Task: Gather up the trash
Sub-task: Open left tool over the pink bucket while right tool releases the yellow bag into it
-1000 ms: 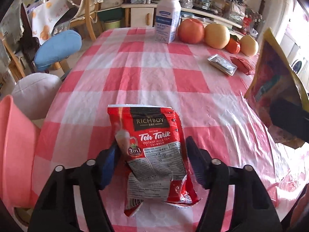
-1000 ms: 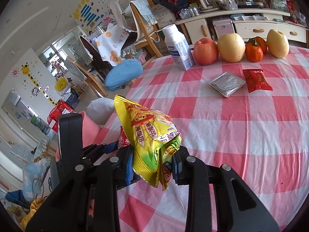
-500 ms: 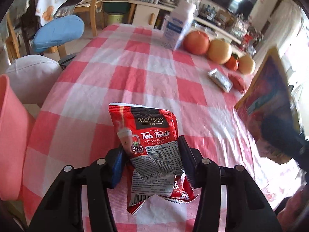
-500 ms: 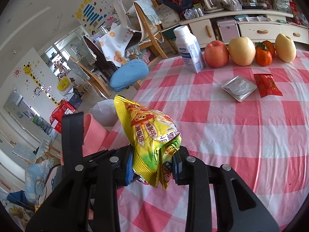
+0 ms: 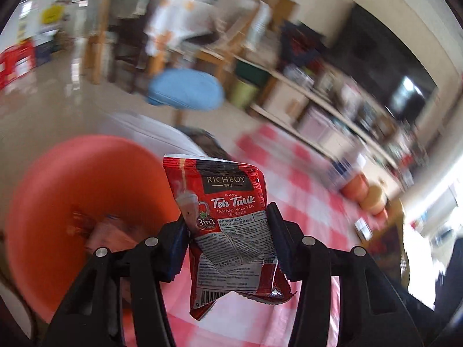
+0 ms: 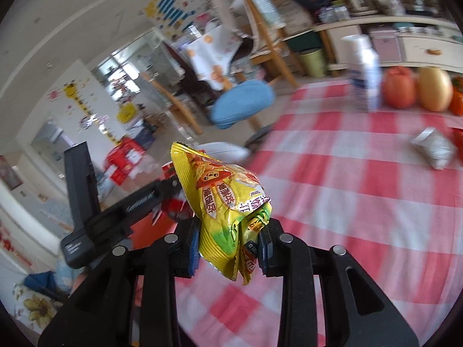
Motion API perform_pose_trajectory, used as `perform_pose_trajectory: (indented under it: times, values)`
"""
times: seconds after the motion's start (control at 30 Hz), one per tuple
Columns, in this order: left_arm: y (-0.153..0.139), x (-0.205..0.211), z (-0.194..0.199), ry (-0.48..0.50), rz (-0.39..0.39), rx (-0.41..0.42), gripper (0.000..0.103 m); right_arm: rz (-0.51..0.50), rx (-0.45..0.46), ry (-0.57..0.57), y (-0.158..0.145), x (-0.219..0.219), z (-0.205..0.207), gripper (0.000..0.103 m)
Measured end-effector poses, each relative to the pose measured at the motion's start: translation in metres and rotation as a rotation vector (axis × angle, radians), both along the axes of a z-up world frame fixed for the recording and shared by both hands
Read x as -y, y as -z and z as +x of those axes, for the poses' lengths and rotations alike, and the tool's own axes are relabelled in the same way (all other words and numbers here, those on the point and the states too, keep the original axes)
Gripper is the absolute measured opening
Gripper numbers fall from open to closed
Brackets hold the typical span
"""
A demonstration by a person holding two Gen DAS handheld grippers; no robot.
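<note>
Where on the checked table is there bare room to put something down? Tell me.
Bare: the checked cloth from the yellow wrapper out to the silver packet. Crowded: the far edge, with the white bottle and fruit.

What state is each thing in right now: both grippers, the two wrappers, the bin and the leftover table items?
Left gripper: shut on the red tea sachet.
Red tea sachet: crumpled, held upright, off the table.
Right gripper: shut on the yellow snack bag.
Yellow snack bag: scrunched, lifted clear.
Orange bin: open, some wrappers inside.
Silver packet: lying on the tablecloth.
White bottle: upright.
</note>
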State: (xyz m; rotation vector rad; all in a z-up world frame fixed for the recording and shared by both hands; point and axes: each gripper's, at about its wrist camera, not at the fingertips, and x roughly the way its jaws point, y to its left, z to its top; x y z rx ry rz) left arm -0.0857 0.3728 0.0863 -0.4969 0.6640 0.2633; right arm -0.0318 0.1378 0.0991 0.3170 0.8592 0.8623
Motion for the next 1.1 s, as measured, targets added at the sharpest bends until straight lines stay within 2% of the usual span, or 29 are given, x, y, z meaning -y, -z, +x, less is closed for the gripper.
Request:
perform_pose_trajectory:
  times: [0.17,0.33,0.43,0.47,0.5,0.53,0.57,0.63,0.7,0.77,0.87,1.0,1.1]
  values:
    - [0.003,-0.062,-0.024,-0.216,-0.062,0.006,0.052,0.037,-0.002,-0.127,-0.01,-0.069,-0.008,0.032]
    - [0.014,-0.107,-0.038,-0.356,-0.148,-0.012,0.053,0.048,0.003,-0.212,-0.018,-0.126,-0.014,0.032]
    - [0.02,-0.119,-0.042,-0.416,-0.17,-0.028,0.054,0.058,-0.022,-0.232,-0.017,-0.148,-0.011,0.038]
    - [0.021,-0.122,-0.044,-0.438,-0.164,-0.035,0.055,0.052,-0.03,-0.233,-0.015,-0.153,-0.01,0.047]
    - [0.021,-0.124,-0.045,-0.445,-0.16,-0.033,0.056,0.036,-0.03,-0.222,-0.014,-0.157,-0.01,0.057]
    - [0.02,-0.124,-0.045,-0.441,-0.15,-0.032,0.057,0.027,-0.03,-0.215,-0.014,-0.158,-0.01,0.06]
    - [0.018,-0.121,-0.042,-0.431,-0.121,-0.039,0.065,0.024,-0.028,-0.207,-0.013,-0.158,-0.011,0.063]
    - [0.012,-0.116,-0.036,-0.429,-0.055,-0.045,0.075,0.026,-0.024,-0.192,-0.013,-0.151,-0.012,0.066]
    - [0.006,-0.109,-0.035,-0.42,-0.01,-0.029,0.076,0.014,-0.011,-0.167,-0.015,-0.142,-0.014,0.073]
    - [0.0,-0.1,-0.031,-0.405,0.035,-0.004,0.082,-0.007,0.019,-0.14,-0.017,-0.128,-0.019,0.075]
    - [-0.005,-0.087,-0.028,-0.363,0.07,0.034,0.083,-0.074,0.083,-0.09,-0.02,-0.112,-0.027,0.082]
    - [-0.014,-0.068,-0.027,-0.313,0.117,0.115,0.088,-0.13,0.139,-0.053,-0.019,-0.089,-0.039,0.084]
    - [-0.017,-0.05,-0.021,-0.237,0.184,0.159,0.09,-0.17,0.163,-0.034,-0.015,-0.074,-0.048,0.084]
